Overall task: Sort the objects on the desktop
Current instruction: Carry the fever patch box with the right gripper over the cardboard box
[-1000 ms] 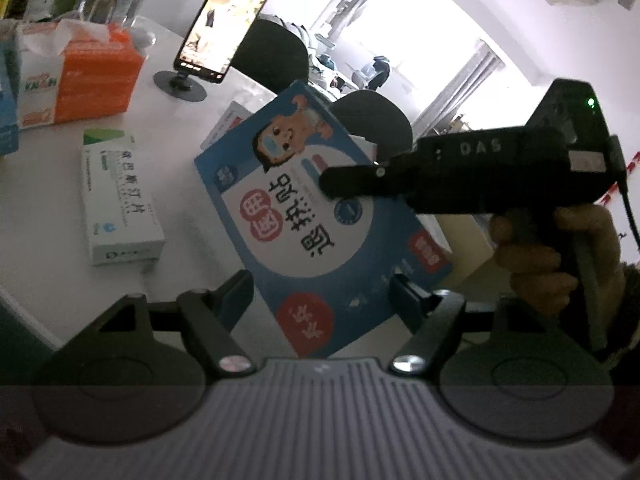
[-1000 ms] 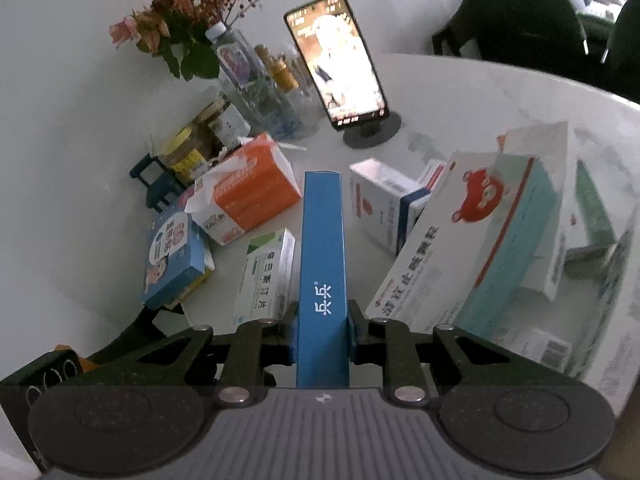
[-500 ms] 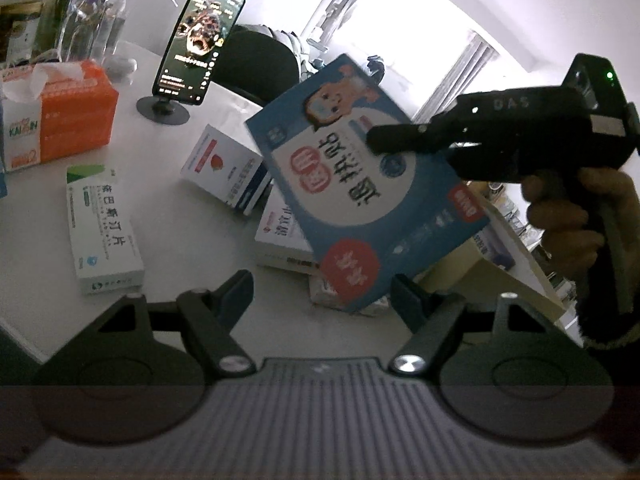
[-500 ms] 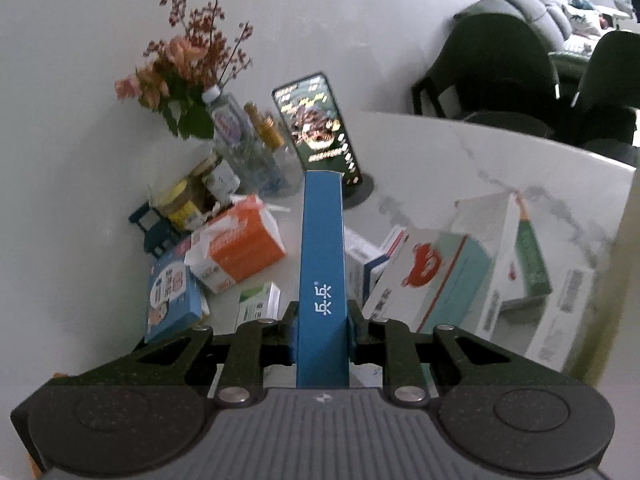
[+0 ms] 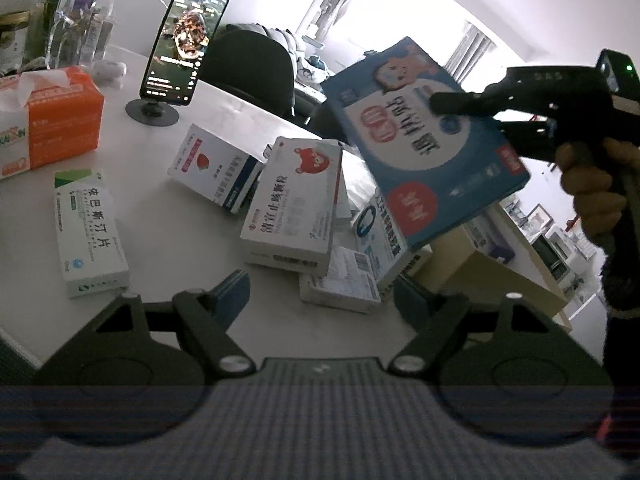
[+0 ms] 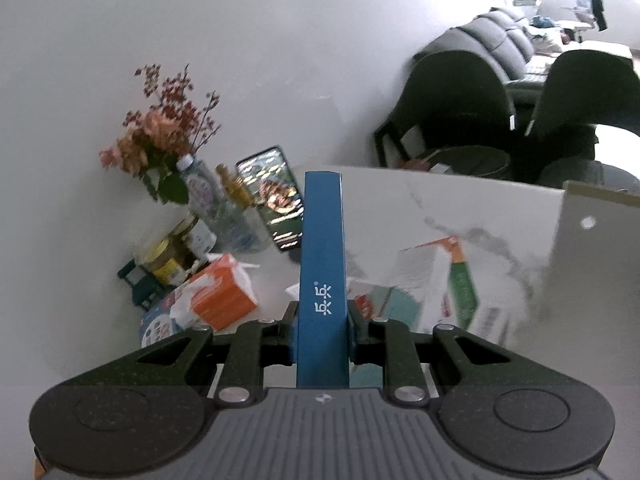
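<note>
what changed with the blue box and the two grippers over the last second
The right gripper has lifted the blue box up and to the right, away from the table toward the cardboard box, and is still shut on it. The left gripper stays open and holds nothing. The medicine boxes, the tissue box and the phone lie as before.

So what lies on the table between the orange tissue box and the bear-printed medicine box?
In the left wrist view, a white strawberry-printed box lies between the orange tissue box and bear-printed box.
</note>
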Action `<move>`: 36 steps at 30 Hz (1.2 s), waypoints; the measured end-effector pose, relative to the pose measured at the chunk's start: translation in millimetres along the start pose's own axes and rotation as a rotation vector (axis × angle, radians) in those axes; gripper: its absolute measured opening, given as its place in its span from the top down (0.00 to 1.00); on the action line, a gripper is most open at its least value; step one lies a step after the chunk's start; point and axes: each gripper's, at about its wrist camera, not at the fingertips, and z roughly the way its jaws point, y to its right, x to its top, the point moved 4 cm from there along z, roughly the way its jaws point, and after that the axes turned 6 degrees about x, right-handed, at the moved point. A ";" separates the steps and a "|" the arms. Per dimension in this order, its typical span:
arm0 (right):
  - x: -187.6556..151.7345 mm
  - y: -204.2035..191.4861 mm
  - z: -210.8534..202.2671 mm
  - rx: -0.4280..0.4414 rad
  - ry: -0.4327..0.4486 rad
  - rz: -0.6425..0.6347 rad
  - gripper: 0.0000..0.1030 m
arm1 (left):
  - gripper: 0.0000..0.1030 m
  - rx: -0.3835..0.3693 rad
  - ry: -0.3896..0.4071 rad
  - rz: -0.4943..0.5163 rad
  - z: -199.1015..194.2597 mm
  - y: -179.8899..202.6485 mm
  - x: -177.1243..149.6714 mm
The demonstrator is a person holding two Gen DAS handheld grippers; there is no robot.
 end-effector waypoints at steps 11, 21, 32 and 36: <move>9.8 32.5 -41.8 -0.096 0.068 0.036 0.76 | 0.21 -0.021 -0.013 0.007 7.3 9.2 -3.2; 8.8 56.7 -71.4 -0.153 0.109 0.068 0.76 | 0.20 -0.022 -0.012 0.006 7.8 11.8 -4.4; 9.9 88.8 -87.1 -0.235 0.137 0.116 0.76 | 0.19 -0.023 -0.025 0.018 14.3 16.9 -6.7; 7.8 102.9 -85.1 -0.261 0.133 0.137 0.76 | 0.19 -0.019 -0.028 0.019 16.5 17.0 -6.9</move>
